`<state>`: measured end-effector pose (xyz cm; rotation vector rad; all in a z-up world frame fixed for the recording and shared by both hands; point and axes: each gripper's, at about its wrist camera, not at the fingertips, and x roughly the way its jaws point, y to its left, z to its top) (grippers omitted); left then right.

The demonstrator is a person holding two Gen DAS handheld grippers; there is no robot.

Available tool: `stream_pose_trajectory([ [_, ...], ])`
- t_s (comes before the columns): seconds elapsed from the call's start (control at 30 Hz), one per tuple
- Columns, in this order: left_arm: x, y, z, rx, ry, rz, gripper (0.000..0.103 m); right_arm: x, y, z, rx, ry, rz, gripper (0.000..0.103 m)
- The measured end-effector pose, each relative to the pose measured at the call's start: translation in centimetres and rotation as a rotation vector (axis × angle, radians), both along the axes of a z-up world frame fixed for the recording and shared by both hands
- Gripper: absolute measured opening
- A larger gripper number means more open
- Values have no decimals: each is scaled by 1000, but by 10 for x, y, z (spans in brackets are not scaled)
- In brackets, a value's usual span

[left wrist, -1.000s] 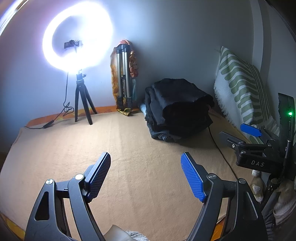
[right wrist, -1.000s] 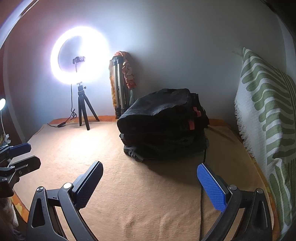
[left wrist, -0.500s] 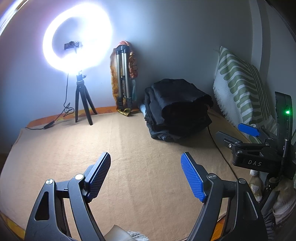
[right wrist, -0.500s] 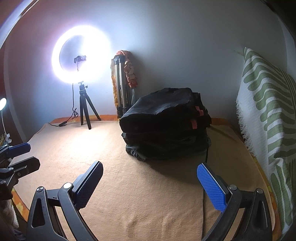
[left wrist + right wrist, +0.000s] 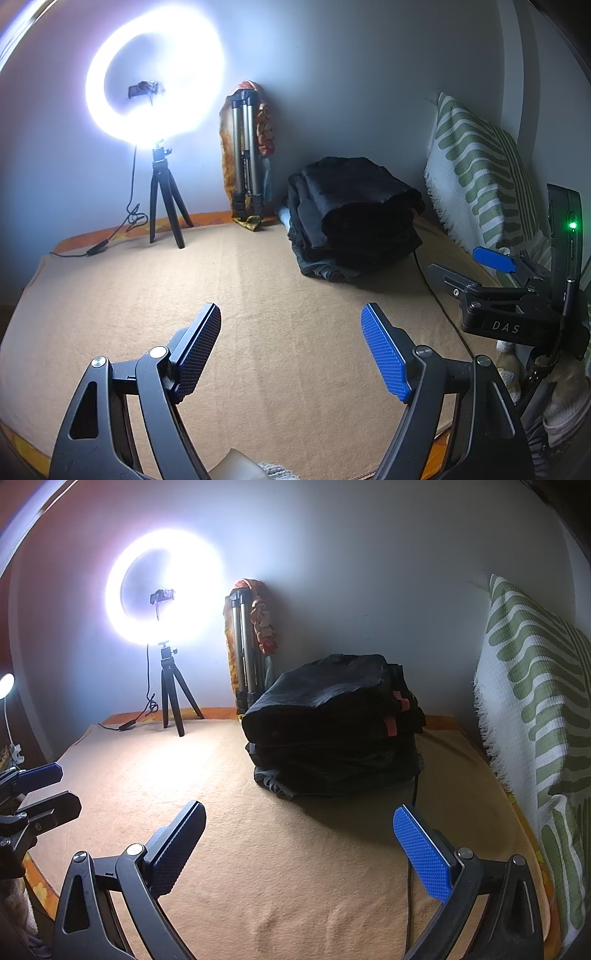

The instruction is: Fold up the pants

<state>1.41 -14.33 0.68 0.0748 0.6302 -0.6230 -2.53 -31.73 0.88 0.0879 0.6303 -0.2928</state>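
At left, a lit ring light (image 5: 153, 75) on a small tripod (image 5: 166, 206) is standing at the far edge of a tan blanket (image 5: 258, 314), beside a folded tripod (image 5: 245, 155) leaning against the wall. The left gripper (image 5: 291, 350) is hovering over bare blanket with its jaws spread and nothing between them, the stack of folded dark pants (image 5: 354, 214) lying well ahead and to its right. The right gripper (image 5: 299, 849) is likewise holding its jaws spread and empty, the pants (image 5: 332, 727) sitting directly ahead, near a green-striped pillow (image 5: 535, 720) at right.
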Motion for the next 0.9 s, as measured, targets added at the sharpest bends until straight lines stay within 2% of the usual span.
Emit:
stream_pose_trajectory([
  [0.9,-1,4,-1,5,-1,5,79,3,9,-2,-3,7,12,103],
])
